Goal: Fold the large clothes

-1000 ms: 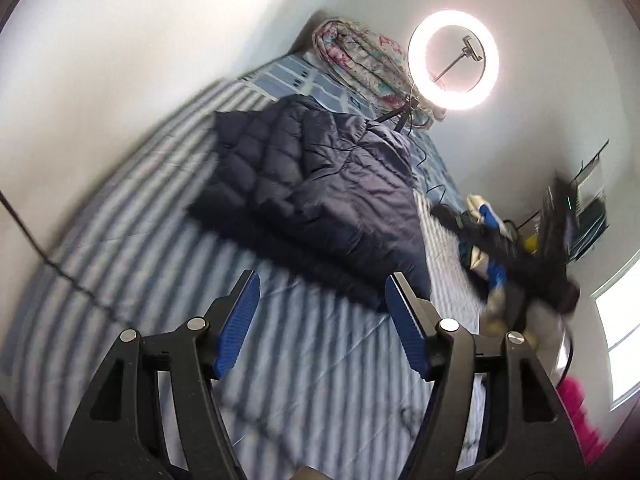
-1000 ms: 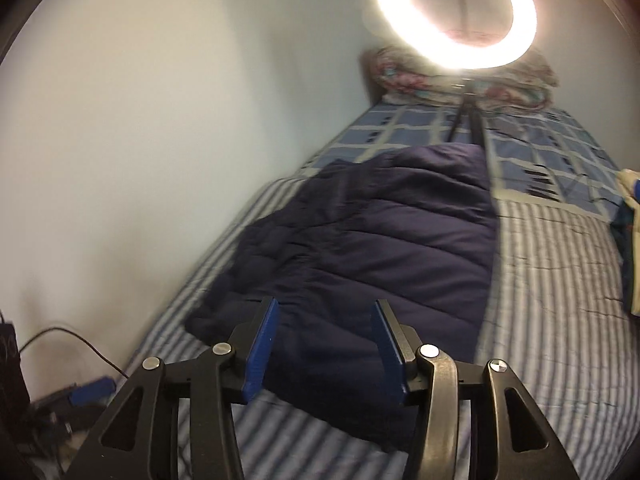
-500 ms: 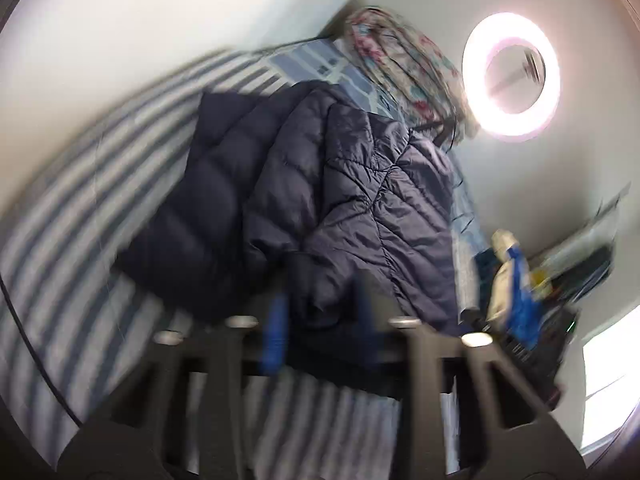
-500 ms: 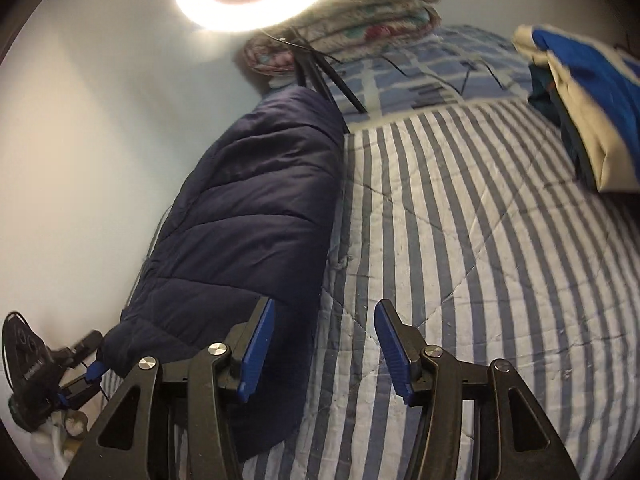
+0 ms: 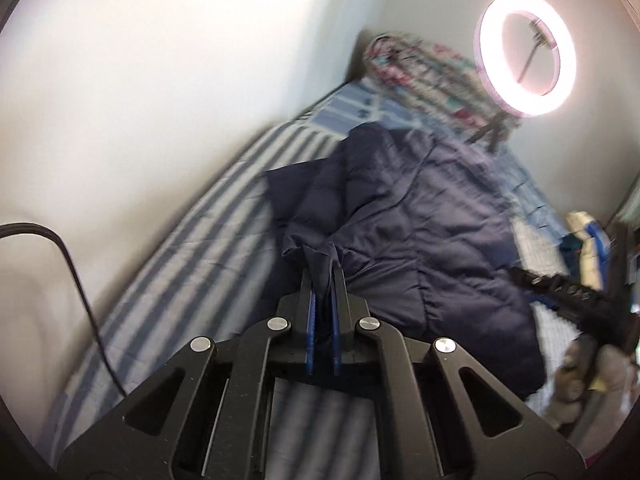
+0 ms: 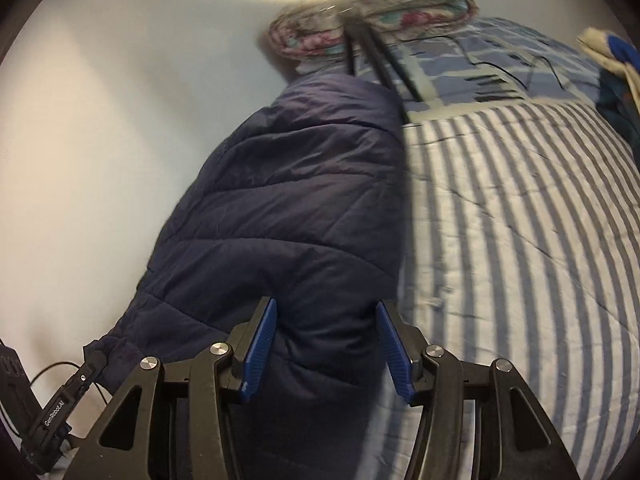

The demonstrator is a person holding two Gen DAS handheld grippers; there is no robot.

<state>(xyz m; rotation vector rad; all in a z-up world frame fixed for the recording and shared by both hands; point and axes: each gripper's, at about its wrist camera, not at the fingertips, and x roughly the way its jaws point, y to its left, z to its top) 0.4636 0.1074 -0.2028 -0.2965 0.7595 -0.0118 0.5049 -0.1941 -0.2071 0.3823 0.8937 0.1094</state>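
Note:
A large navy quilted jacket (image 5: 432, 232) lies on the blue-and-white striped bed (image 5: 192, 248). My left gripper (image 5: 323, 280) is shut on a bunched edge of the jacket at its near left corner and lifts it slightly. In the right wrist view the jacket (image 6: 288, 200) runs along the wall side of the bed (image 6: 520, 216). My right gripper (image 6: 326, 344) is open, its blue pads straddling the jacket's near end without clamping it. The right gripper also shows as a dark shape in the left wrist view (image 5: 576, 296).
A lit ring light (image 5: 525, 54) on a tripod stands on the bed behind the jacket. A floral folded quilt (image 6: 372, 8) lies at the head. A pile of clothes (image 6: 612, 64) sits far right. A black cable (image 5: 72, 272) hangs along the white wall.
My left gripper moved in and shut on the jacket's near edge, bunching it up. My right gripper swung to the jacket's other near corner and stayed open.

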